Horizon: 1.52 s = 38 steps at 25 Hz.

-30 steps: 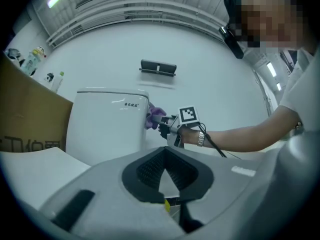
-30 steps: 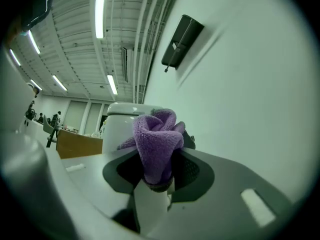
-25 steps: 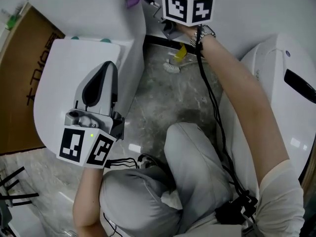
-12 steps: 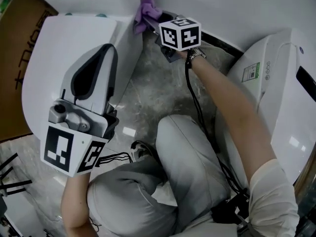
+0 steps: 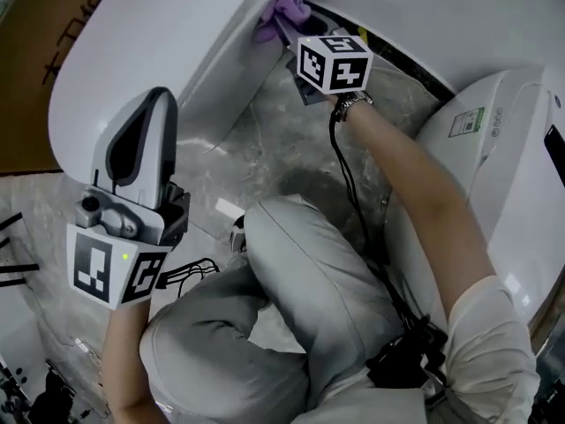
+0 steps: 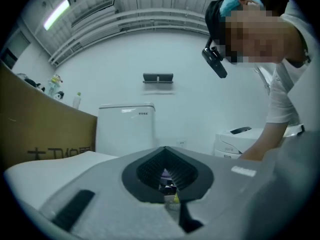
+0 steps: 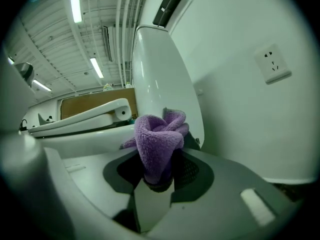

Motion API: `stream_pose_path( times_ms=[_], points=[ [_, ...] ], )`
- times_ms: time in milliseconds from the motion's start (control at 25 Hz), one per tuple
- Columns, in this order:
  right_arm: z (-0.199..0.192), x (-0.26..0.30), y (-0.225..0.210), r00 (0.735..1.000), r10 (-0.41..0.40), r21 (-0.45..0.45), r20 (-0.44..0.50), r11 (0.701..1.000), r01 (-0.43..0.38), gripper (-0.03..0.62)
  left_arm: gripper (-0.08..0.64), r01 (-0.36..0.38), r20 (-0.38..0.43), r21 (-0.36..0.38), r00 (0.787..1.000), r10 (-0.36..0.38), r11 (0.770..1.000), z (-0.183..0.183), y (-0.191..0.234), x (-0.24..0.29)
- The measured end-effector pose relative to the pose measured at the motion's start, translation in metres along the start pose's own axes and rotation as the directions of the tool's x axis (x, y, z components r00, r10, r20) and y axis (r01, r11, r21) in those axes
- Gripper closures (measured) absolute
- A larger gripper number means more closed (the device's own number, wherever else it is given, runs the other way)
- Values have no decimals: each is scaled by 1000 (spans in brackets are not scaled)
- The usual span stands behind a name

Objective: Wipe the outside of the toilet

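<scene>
The right gripper (image 5: 296, 38) has carried the cloth (image 5: 284, 7) in against the toilet (image 5: 150, 42), at the rear of the side facing the person, where the bowl runs back toward the tank. A second ago the cloth was further back, by the wall behind the toilet; half a second ago it had reached that rear corner, and it lies there now, apparently touching the porcelain. That suggests wiping of the outside is under way on this flank, with the rest of the side and the front probably still to do. In the right gripper view the claw (image 7: 159, 176) is clamped on the bunched purple cloth (image 7: 157, 139), with the tank (image 7: 160, 74) rising just behind it. The left gripper (image 5: 152, 104) hangs over the lid much as before, well apart from the cloth; its view shows its jaws drawn together with nothing between them. The framing has also tilted since the earlier frames, the toilet sliding up and left.
</scene>
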State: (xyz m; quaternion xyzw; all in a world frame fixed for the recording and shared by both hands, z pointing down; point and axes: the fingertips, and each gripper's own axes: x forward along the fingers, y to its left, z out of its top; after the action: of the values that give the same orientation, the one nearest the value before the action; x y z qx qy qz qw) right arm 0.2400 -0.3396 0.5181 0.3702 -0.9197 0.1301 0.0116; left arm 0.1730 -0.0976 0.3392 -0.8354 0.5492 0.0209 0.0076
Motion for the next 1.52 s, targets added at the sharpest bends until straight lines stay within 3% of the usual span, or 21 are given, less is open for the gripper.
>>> stream_pose_path(
  times_ms=[120, 280, 640, 920, 1360, 1440, 1520],
  points=[
    [-4, -9, 26, 1000, -21, -13, 21, 1000, 21, 453, 554, -74, 4, -26, 997, 74, 997, -2, 12, -41],
    [-13, -23, 68, 999, -14, -17, 45, 1000, 14, 456, 554, -116, -16, -30, 993, 115, 993, -23, 19, -64],
    [-44, -52, 168, 993, 113, -25, -20, 993, -114, 459, 554, -229, -29, -106, 973, 227, 968, -79, 26, -104],
    [-61, -70, 225, 971, 230, -16, -70, 973, -231, 455, 554, -319, -37, -108, 948, 317, 942, -84, 38, -138],
    [-88, -81, 299, 882, 431, -65, -189, 891, -449, 453, 554, -309, -68, -75, 950, 304, 948, -89, 30, -141],
    [-92, -84, 313, 845, 490, -86, -213, 852, -516, 453, 554, -310, -73, -76, 950, 305, 948, -91, 28, -143],
    [-97, -90, 327, 789, 564, -128, -242, 788, -602, 453, 554, -312, -77, -72, 949, 306, 947, -91, 27, -143]
  ],
)
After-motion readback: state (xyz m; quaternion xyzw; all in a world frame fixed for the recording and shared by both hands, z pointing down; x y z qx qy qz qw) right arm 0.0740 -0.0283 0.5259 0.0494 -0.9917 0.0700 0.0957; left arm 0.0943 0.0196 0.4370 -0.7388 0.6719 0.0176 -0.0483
